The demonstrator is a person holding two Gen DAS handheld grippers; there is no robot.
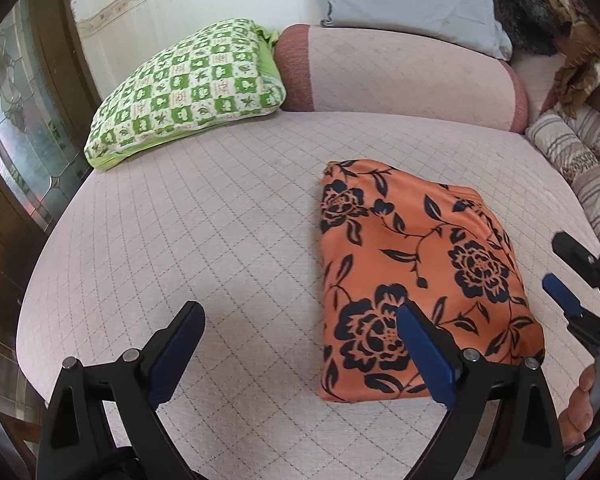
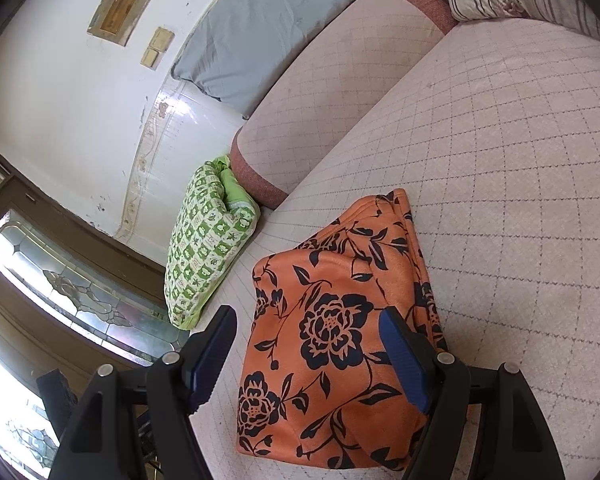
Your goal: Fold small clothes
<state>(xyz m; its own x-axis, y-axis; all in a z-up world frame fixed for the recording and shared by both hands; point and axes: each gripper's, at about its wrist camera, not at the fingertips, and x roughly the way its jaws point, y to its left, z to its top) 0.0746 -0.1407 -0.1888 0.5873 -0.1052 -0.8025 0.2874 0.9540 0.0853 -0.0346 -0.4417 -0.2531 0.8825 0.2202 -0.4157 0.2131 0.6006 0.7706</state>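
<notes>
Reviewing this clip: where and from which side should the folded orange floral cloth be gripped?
Probably the layered edges of the cloth at its far right corner, approached low from the right: the layers show stacked there, while the near side is a smooth, rounded fold. Both grippers are open, holding nothing.

Both tongs, left (image 1: 300, 354) and right (image 2: 306, 354): black plastic arms, blue ribbed pads (image 1: 426, 356), silver pivot screws. Bare fingers (image 1: 580, 408) and a thin black cable beside right rig.

Soft, even daylight; strong fisheye curvature with dark corners.

Light enters through the stained-glass door (image 2: 72, 292) at the left, blown out near the right wrist view's lower-left edge. Glare sits on the glossy wall tiles (image 2: 188, 112). Faint shadows lie under the near fingers (image 1: 176, 356); focus is sharp throughout.
</notes>
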